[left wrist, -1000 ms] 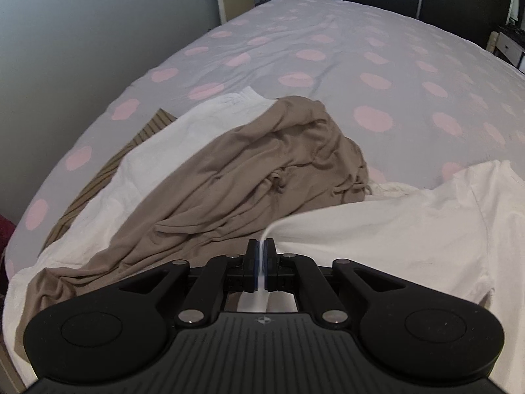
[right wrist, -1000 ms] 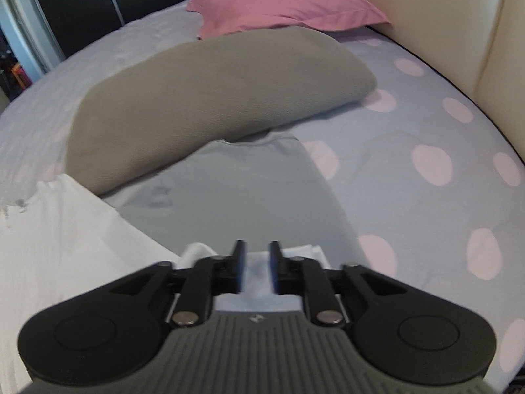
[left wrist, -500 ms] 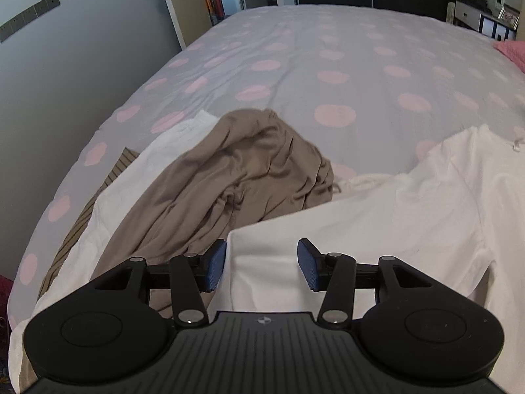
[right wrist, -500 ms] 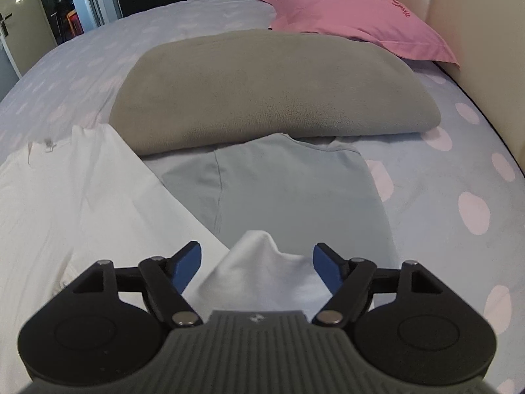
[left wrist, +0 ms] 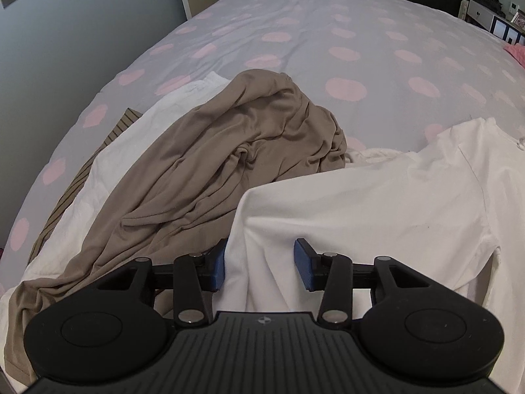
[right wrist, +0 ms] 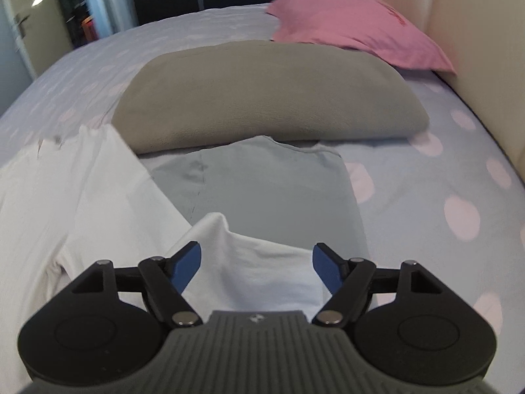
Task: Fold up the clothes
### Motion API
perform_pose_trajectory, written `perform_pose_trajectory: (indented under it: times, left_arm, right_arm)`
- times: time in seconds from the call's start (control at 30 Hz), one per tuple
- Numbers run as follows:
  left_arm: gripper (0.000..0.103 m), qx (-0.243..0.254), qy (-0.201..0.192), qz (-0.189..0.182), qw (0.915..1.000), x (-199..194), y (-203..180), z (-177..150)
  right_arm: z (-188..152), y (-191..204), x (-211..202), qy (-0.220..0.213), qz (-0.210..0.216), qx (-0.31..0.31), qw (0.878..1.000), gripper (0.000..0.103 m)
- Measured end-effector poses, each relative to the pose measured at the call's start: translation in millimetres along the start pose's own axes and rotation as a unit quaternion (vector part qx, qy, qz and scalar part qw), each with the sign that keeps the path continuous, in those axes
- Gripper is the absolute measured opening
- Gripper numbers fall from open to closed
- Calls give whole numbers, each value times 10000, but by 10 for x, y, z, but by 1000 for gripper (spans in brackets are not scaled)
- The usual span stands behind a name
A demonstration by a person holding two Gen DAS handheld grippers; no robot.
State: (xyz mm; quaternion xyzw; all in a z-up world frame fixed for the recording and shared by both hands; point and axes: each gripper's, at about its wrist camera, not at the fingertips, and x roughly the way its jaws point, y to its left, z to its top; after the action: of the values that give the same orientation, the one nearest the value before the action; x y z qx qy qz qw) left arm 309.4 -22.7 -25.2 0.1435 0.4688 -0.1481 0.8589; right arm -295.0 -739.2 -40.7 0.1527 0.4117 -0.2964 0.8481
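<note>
Both claws, left (left wrist: 259,262) and right (right wrist: 256,269), stand spread, having just opened, over the white shirt (left wrist: 377,203), gripping nothing.

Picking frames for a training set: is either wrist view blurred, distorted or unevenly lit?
Left wrist view: sharp, the brown garment has crisp folds; fisheye bends the bed edges. Right wrist view: softer, motion smear on the pink pillow and white shirt; a bright glare spot sits top left.
</note>
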Motion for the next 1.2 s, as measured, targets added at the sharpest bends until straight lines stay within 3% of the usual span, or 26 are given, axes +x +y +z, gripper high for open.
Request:
perform_pose_trajectory:
  times: [0.1, 0.2, 0.33, 0.5, 0.53, 0.6, 0.67, 0.7, 0.77, 0.9, 1.03, 1.2]
  left_arm:
    - [41, 11, 13, -7, 10000, -20, -22, 4]
    - [41, 27, 31, 11, 10000, -50, -40, 1]
    - [41, 25, 77, 92, 9999, -47, -58, 4]
    - [41, 144, 61, 228, 9996, 2, -107, -31]
    - [39, 140, 58, 231, 9996, 6, -108, -36]
    - [31, 115, 70, 169, 9998, 12, -107, -27]
    - [23, 87, 83, 115, 9999, 16, -112, -12]
    - [17, 80, 83, 116, 9999, 19, -118, -5]
    - [16, 92, 88, 148, 9998, 31, -135, 4]
    - [15, 79, 112, 151, 9998, 37, -140, 7]
    - [11, 66, 98, 149, 9998, 28, -122, -2]
    - [3, 3, -8, 350, 9994, -25, -81, -14]
  right_arm:
    - [14, 100, 110, 187, -143, -957, 9951, 78]
    - [44, 167, 233, 524, -142, -1824, 9817, 78]
    - [203, 249, 367, 1256, 241, -2613, 9567, 77]
    - [398, 390, 562, 1828, 449, -3289, 9254, 77]
    - [416, 401, 613, 1963, 499, -3294, 9222, 75]
    - [431, 411, 695, 2194, 568, -3258, 9179, 58]
    - [403, 396, 706, 2294, 570, -3159, 9189, 21]
    - [389, 381, 697, 2327, 591, -3085, 9204, 18]
    - [355, 324, 613, 2306, 596, -2884, 9274, 10]
    - [240, 185, 334, 2154, 373, -2476, 9439, 6]
    - [85, 49, -30, 2144, 60, -2366, 9476, 5]
    - [199, -2, -350, 1723, -589, -2188, 9586, 4]
